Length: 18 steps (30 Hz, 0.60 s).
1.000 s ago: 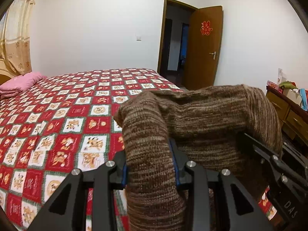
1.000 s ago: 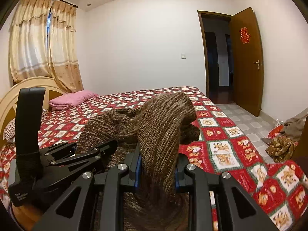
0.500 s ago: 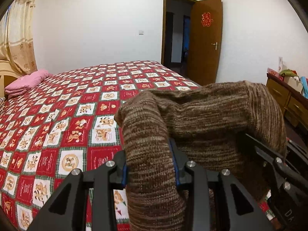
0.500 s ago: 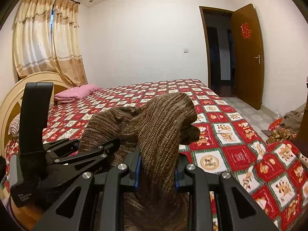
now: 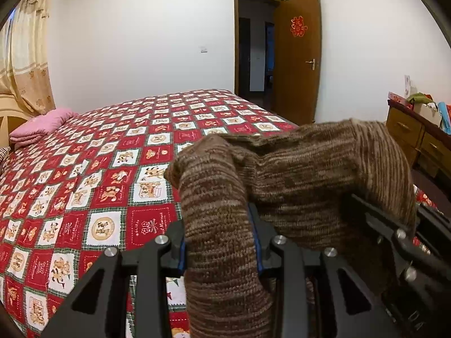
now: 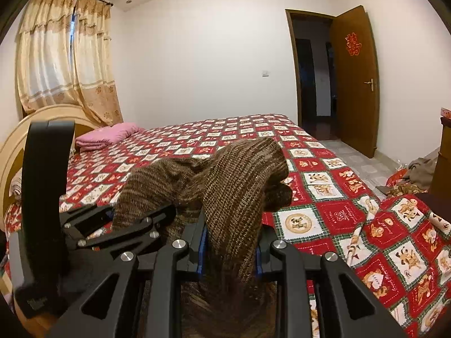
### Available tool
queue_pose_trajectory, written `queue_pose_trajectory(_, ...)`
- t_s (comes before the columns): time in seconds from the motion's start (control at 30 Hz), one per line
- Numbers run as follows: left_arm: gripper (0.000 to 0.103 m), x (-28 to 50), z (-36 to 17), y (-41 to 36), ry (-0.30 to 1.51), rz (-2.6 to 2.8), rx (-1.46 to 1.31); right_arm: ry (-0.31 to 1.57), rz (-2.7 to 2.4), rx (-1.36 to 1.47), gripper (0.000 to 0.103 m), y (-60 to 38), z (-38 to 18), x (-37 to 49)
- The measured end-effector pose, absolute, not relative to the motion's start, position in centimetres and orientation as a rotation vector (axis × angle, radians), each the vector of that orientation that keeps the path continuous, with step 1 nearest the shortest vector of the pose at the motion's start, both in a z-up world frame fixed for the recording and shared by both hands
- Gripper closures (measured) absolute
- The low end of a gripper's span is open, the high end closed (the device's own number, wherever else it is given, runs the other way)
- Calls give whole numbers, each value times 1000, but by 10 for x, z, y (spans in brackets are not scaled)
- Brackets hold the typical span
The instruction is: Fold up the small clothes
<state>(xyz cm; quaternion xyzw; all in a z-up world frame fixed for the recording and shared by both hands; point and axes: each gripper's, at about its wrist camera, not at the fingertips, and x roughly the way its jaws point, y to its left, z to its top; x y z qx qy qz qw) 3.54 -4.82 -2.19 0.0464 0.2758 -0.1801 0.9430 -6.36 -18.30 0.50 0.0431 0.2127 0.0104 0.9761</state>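
Note:
A brown striped knit garment (image 5: 296,180) hangs between both grippers above the bed (image 5: 84,174). My left gripper (image 5: 218,242) is shut on one bunched corner of the knit, which drapes over its fingers. In the right wrist view my right gripper (image 6: 231,242) is shut on another bunched part of the same brown knit garment (image 6: 239,186). The two grippers stand side by side: the right one shows at the lower right edge of the left wrist view, the left one (image 6: 121,219) at the left of the right wrist view. The fingertips are hidden by cloth.
The bed carries a red and white patchwork cover, with a folded pink blanket (image 6: 107,135) by the headboard (image 6: 17,152). A wooden dresser (image 5: 417,138) stands to the right. An open door (image 6: 352,81) lies beyond, and clothes (image 6: 417,171) are heaped on the floor.
Both grippers, still holding the knit, have moved over the bed, and more of the bed cover and room has come into view. The grips have not changed.

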Motion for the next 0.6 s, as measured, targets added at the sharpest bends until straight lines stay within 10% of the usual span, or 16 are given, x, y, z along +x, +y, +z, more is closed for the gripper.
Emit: queue_pose_trajectory(0.6, 68, 62, -35, -126, 590, -497, 166, 460, -136, 93, 77, -226, -16, -50)
